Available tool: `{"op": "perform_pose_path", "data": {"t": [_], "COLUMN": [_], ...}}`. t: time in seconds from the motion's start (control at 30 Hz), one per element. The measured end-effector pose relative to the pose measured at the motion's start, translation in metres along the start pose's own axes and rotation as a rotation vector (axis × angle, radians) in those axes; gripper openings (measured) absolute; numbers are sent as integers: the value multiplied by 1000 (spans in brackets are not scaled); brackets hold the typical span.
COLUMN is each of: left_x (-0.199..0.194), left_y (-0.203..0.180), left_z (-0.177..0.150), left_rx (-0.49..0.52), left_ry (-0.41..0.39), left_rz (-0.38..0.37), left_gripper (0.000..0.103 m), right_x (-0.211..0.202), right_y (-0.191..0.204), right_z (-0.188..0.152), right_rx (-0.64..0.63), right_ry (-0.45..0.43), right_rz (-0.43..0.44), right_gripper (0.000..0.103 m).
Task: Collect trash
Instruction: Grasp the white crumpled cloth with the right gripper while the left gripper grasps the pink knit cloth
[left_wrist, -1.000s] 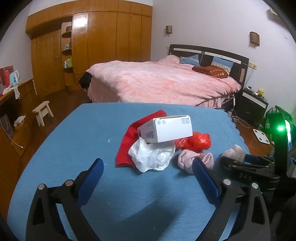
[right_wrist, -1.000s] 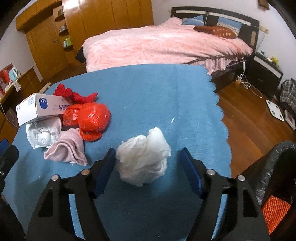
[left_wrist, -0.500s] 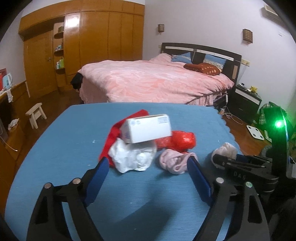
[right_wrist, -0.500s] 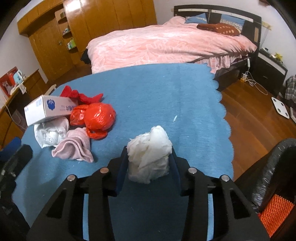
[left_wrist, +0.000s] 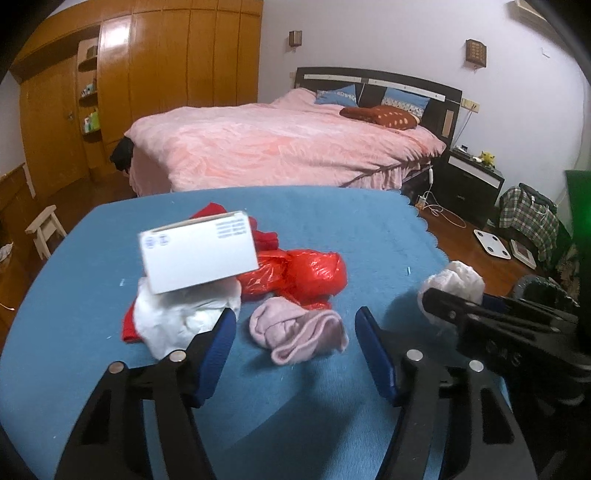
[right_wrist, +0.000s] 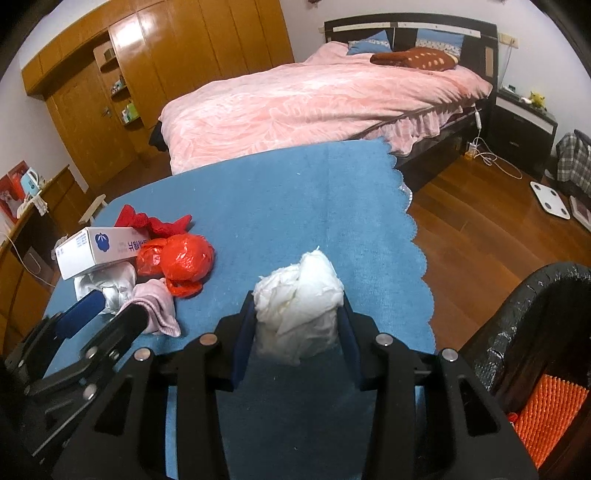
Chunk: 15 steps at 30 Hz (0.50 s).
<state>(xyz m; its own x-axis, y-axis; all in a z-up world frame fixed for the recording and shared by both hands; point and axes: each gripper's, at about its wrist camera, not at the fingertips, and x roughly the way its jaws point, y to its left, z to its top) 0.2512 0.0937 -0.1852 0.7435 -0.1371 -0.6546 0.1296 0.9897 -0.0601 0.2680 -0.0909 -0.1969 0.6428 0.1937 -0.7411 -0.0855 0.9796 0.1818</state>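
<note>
Tissue wad (right_wrist: 299, 302) is clamped in right tongs (right_wrist: 298, 325) above the blue tabletop (right_wrist: 295, 192). Left tongs (left_wrist: 293, 332) are closing around the pink sock (left_wrist: 295, 332), untouched; bin (right_wrist: 532, 332) is seen only by right view.

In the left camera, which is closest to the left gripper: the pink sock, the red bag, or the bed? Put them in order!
From the left gripper:
1. Pink sock, right between its closing fingers, not yet pinched.
2. Red bag, just behind the sock.
3. Bed, far back, beyond the table.
</note>
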Motion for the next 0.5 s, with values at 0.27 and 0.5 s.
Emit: {"op": "perform_pose_path", "data": {"t": [0.27,0.5], "left_x": [25,23], "left_y": [1,8], "left_z": [-3,-5], "left_rx": [-10,-37], "left_ry": [89,79], "left_rz": [1,5], "left_gripper": [56,37], "right_x": [1,2], "right_y": [-1,-1], "right_z": [2,2], "right_rx": [5,7], "right_ry": [0,3], "right_rz": [-1,-6], "right_gripper": [41,41]}}
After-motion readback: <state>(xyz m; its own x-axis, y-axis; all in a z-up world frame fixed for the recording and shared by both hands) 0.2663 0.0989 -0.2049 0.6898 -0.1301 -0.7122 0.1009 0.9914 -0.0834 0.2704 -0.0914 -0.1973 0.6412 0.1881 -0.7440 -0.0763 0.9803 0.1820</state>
